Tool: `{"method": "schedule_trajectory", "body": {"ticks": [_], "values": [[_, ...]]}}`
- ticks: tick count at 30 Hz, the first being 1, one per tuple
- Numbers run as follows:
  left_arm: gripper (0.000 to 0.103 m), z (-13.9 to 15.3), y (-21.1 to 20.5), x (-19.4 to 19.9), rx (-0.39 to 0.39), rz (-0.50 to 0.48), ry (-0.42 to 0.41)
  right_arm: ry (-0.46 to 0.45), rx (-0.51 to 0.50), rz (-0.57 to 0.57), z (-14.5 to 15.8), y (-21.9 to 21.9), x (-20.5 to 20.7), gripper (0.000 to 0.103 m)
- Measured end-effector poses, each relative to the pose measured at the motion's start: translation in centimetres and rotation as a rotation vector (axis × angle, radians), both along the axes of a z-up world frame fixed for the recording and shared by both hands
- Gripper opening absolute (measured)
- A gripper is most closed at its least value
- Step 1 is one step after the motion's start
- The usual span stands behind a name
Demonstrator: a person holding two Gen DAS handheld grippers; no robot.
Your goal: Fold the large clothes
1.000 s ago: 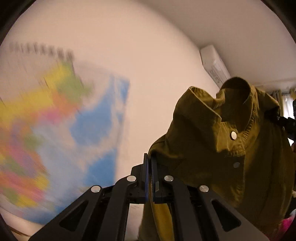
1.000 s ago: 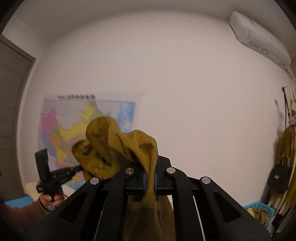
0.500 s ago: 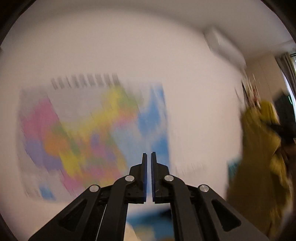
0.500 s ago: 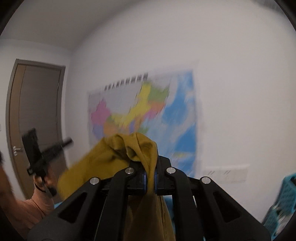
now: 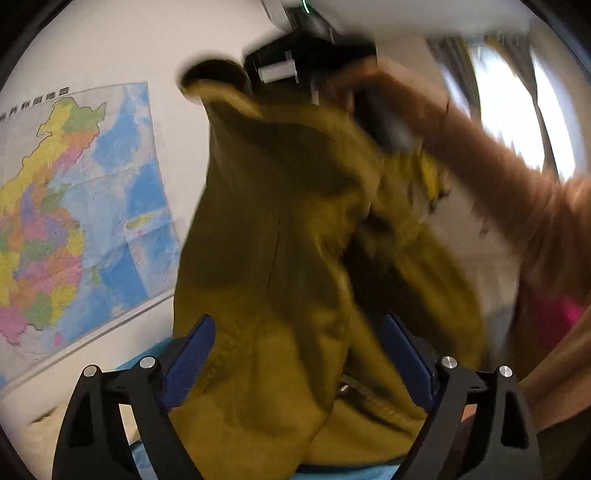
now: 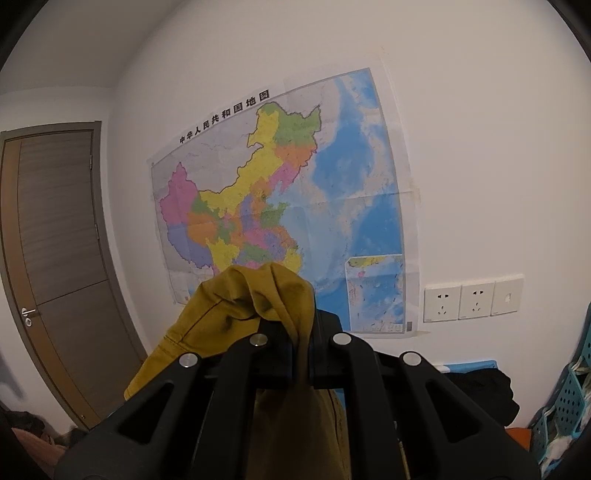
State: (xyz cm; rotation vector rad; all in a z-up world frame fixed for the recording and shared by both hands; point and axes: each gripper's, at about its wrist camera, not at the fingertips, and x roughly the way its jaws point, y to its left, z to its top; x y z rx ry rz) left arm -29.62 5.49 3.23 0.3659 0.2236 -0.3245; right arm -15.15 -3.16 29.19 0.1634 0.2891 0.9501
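Observation:
An olive-mustard shirt (image 5: 280,229) hangs in the air in the left wrist view. My right gripper (image 5: 291,66) holds it up by its top edge, with the person's arm behind it. My left gripper (image 5: 299,354) is open, its blue-padded fingers (image 5: 192,354) on either side of the hanging cloth near its lower part, not closed on it. In the right wrist view my right gripper (image 6: 303,350) is shut on a bunched fold of the shirt (image 6: 243,306), which drapes down over the fingers.
A coloured wall map (image 6: 280,199) hangs on the white wall. A brown door (image 6: 55,258) is at the left, wall sockets (image 6: 472,301) at the right. A blue basket (image 6: 565,398) and dark clothes (image 6: 480,391) lie at lower right. An air conditioner (image 5: 291,14) is up high.
My left gripper has let go of the shirt, opened wide and swung back to it, with cloth now between its fingers. My right gripper stays shut on the shirt and has turned left.

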Motion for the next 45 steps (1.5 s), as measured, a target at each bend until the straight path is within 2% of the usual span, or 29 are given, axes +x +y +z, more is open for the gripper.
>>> {"method": "schedule_trajectory", "body": {"ticks": [2, 3, 4, 5, 7, 10, 13, 14, 18, 21, 23, 26, 28, 30, 31, 33, 36, 39, 42, 45], "values": [[0.074, -1.6, 0.1, 2.8, 0.054, 0.129, 0.029, 0.004, 0.002, 0.011, -0.2, 0.1, -0.2, 0.006], [0.044, -2.2, 0.4, 3.8, 0.062, 0.165, 0.054, -0.001, -0.001, 0.012, -0.2, -0.1, -0.5, 0.006], [0.01, -2.4, 1.2, 5.0, 0.046, 0.192, 0.094, -0.005, -0.001, 0.011, -0.2, -0.4, -0.7, 0.006], [0.002, -2.1, 2.5, 5.8, -0.002, 0.218, 0.127, -0.004, -0.001, 0.01, -0.1, -0.6, -0.8, 0.006], [0.002, -0.1, 5.6, 5.6, -0.132, 0.239, 0.118, -0.02, -0.003, 0.005, 0.1, -1.7, -1.5, 0.006], [0.002, 5.3, 11.5, 2.5, -0.326, 0.293, -0.012, -0.049, 0.008, 0.009, 1.0, -4.0, -3.0, 0.006], [0.002, 10.4, 15.1, -0.6, -0.4, 0.338, -0.111, -0.13, 0.015, 0.015, 2.4, -6.3, -6.0, 0.006], [0.002, 12.5, 15.9, -1.7, -0.414, 0.32, -0.137, -0.15, 0.022, 0.021, 2.8, -6.8, -6.7, 0.006], [0.002, 19.6, 15.6, -7.2, -0.41, 0.276, -0.27, -0.29, 0.049, 0.017, 5.1, -9.1, -12.1, 0.007], [0.003, 22.7, 13.8, -10.6, -0.344, 0.269, -0.336, -0.353, 0.09, 0.006, 6.4, -10.8, -14.6, 0.008], [0.003, 24.4, 12.8, -12.3, -0.294, 0.291, -0.352, -0.382, 0.111, -0.019, 7.1, -11.6, -15.5, 0.007], [0.003, 25.6, 11.9, -13.3, -0.248, 0.341, -0.333, -0.364, 0.137, -0.025, 7.5, -11.9, -14.2, 0.007], [0.003, 25.3, 11.7, -11.6, -0.216, 0.412, -0.297, -0.299, 0.122, -0.002, 6.4, -9.7, -11.4, 0.006], [0.003, 24.3, 12.3, -7.9, -0.206, 0.47, -0.19, -0.225, 0.08, 0.029, 4.8, -6.9, -8.2, 0.005], [0.003, 23.0, 13.1, -5.0, -0.201, 0.515, -0.113, -0.181, 0.055, 0.036, 3.6, -5.2, -6.2, 0.005], [0.003, 20.8, 14.4, -1.1, -0.187, 0.578, -0.013, -0.078, 0.005, 0.035, 0.7, -2.0, -1.4, 0.005], [0.003, 15.7, 17.8, 6.2, -0.219, 0.666, 0.176, 0.072, -0.075, 0.02, -4.5, 2.5, 5.9, 0.005], [0.003, 8.7, 21.6, 14.2, -0.25, 0.731, 0.371, 0.242, -0.136, 0.033, -11.3, 7.0, 12.5, 0.005], [0.003, 2.3, 24.0, 19.4, -0.256, 0.783, 0.509, 0.395, -0.207, 0.037, -19.0, 11.1, 17.5, 0.005], [0.003, -1.9, 26.6, 23.1, -0.303, 0.819, 0.609, 0.516, -0.245, 0.019, -24.5, 13.0, 20.9, 0.005]]}}
